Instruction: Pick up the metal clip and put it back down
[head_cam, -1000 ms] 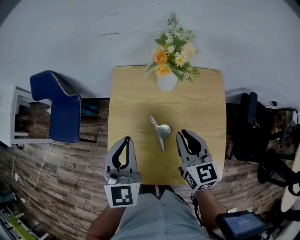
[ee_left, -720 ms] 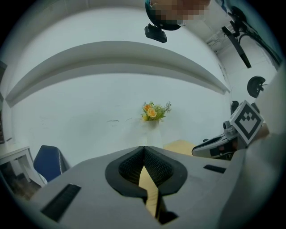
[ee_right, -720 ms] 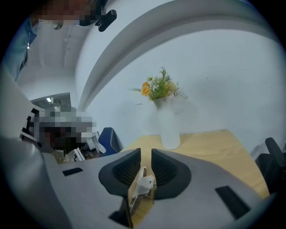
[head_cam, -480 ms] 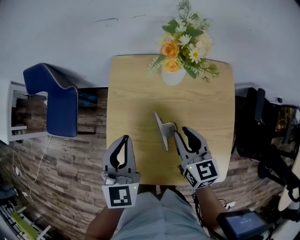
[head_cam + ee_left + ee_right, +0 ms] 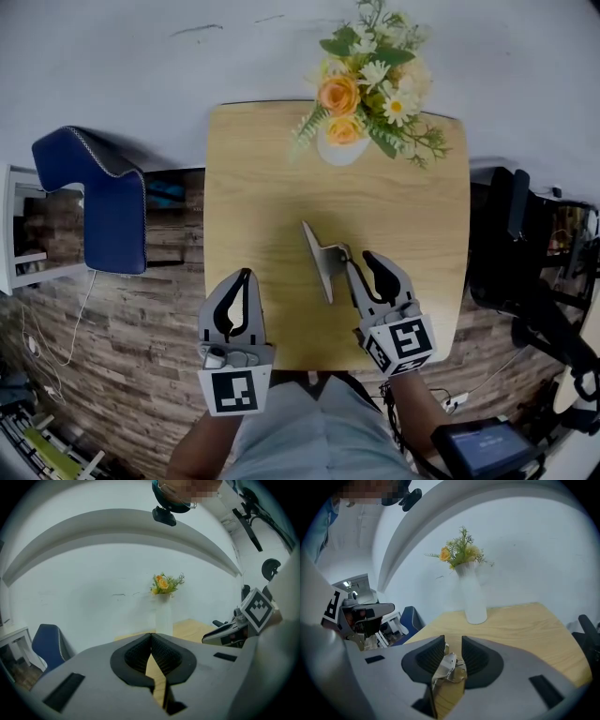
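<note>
Wooden surface (image 5: 262, 187), flower vase (image 5: 342, 150) at its far edge. The metal clip (image 5: 319, 258) lies mid-surface, long axis running roughly away from the person. The right claw (image 5: 360, 265), jaws spread, straddles the clip's handle side. The left claw (image 5: 244, 277), pressed together and empty, hangs well apart.

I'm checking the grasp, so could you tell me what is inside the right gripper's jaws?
The metal clip sits between the right gripper's parted jaws, over the wooden table. Its lower end is hidden behind the gripper body, and pad contact is unclear.
</note>
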`<action>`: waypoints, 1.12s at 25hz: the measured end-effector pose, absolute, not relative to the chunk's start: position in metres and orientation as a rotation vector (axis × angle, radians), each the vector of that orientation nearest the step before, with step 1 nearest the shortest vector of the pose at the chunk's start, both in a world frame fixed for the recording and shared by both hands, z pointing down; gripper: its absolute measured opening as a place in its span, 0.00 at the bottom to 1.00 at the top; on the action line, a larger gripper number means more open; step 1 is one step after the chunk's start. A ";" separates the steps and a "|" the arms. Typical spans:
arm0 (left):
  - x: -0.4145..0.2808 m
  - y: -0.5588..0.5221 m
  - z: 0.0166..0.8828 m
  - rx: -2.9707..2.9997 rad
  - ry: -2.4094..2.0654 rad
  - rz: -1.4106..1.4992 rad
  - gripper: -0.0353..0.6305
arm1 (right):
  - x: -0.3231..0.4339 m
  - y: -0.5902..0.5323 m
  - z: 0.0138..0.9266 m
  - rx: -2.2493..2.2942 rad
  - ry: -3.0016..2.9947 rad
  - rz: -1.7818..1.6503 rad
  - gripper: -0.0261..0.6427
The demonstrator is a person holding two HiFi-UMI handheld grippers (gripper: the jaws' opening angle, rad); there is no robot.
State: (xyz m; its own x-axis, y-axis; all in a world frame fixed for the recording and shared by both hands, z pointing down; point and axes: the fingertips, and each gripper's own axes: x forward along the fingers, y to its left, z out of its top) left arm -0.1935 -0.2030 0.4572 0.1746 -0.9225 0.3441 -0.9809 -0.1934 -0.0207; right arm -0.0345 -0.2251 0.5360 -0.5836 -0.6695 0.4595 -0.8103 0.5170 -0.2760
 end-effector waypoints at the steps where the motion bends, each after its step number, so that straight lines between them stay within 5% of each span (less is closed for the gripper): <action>1: -0.193 -0.203 0.458 2.240 -1.847 0.421 0.08 | -0.035 -0.225 0.537 1.238 -2.465 0.679 0.19; 28: -0.203 -0.205 0.495 2.193 -1.799 0.477 0.08 | -0.046 -0.221 0.590 1.176 -2.378 0.798 0.19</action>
